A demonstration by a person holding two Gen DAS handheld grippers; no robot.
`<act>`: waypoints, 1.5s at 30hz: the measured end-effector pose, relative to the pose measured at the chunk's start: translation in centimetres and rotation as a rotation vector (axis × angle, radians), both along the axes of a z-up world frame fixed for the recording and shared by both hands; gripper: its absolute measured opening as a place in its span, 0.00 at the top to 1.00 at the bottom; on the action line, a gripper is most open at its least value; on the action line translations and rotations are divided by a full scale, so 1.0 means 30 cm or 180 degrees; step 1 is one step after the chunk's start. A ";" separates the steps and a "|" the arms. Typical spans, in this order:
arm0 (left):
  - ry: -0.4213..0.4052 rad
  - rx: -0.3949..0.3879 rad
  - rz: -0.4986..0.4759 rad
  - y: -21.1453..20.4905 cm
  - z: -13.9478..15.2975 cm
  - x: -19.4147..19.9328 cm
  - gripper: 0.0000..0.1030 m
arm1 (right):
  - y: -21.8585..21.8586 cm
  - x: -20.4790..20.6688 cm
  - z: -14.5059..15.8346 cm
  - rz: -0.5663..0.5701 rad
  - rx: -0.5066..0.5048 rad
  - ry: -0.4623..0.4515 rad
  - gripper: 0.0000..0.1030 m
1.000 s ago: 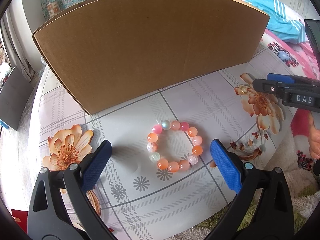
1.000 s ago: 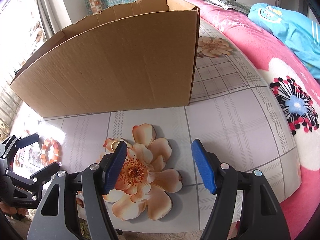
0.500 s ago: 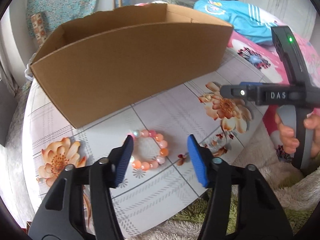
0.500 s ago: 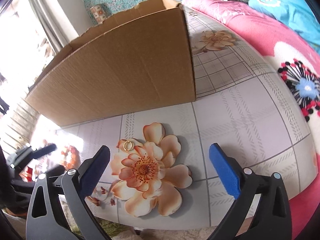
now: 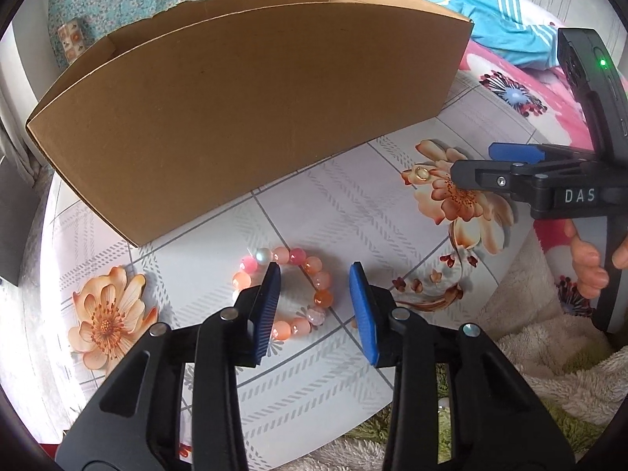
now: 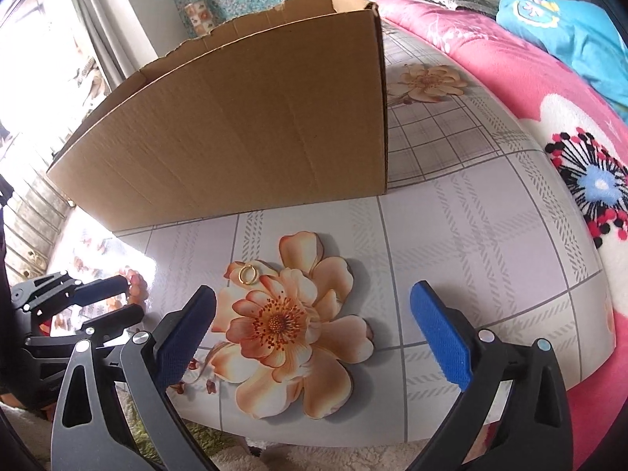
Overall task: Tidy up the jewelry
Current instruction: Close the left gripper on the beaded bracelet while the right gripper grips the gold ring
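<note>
A pink and orange bead bracelet lies flat on the flowered tablecloth. My left gripper hovers over it, partly closed, its blue pads straddling the bracelet's right half without gripping it. A small gold ring lies on a printed flower; it also shows in the right wrist view. My right gripper is wide open and empty, above the flower print just short of the ring. It also shows at the right of the left wrist view.
A large open cardboard box stands behind the jewelry, its tall wall close to both grippers. A pink floral blanket and blue cloth lie to the right. The table's front edge meets a fluffy rug.
My left gripper narrowed its jaws a lot and moved in over the bracelet. My right gripper opened wider and shifted slightly toward the ring.
</note>
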State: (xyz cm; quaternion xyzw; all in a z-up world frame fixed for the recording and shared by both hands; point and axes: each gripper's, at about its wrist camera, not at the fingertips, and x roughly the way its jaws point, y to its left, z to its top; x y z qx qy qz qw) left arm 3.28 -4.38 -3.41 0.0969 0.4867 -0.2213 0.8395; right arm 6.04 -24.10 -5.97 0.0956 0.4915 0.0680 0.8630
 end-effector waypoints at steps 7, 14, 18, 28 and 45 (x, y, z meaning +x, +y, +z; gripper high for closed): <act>0.0023 -0.0058 0.0149 0.055 0.001 0.025 0.92 | 0.072 0.045 0.055 0.0314 -0.0056 -0.0151 0.26; 0.0041 -0.0120 0.0156 0.076 0.005 0.032 0.92 | 0.152 0.064 0.042 0.0636 -0.0252 -0.0072 0.49; 0.0077 -0.0147 0.0163 0.075 0.007 0.038 0.92 | 0.184 0.067 0.036 0.0726 -0.0376 -0.0062 0.60; 0.0101 -0.0116 0.0171 0.046 0.005 0.052 0.92 | 0.223 0.092 0.028 0.0875 -0.0604 -0.0082 0.77; 0.0115 -0.0071 0.0171 0.036 -0.003 0.063 0.92 | 0.228 0.069 0.024 0.0904 -0.0369 -0.0063 0.90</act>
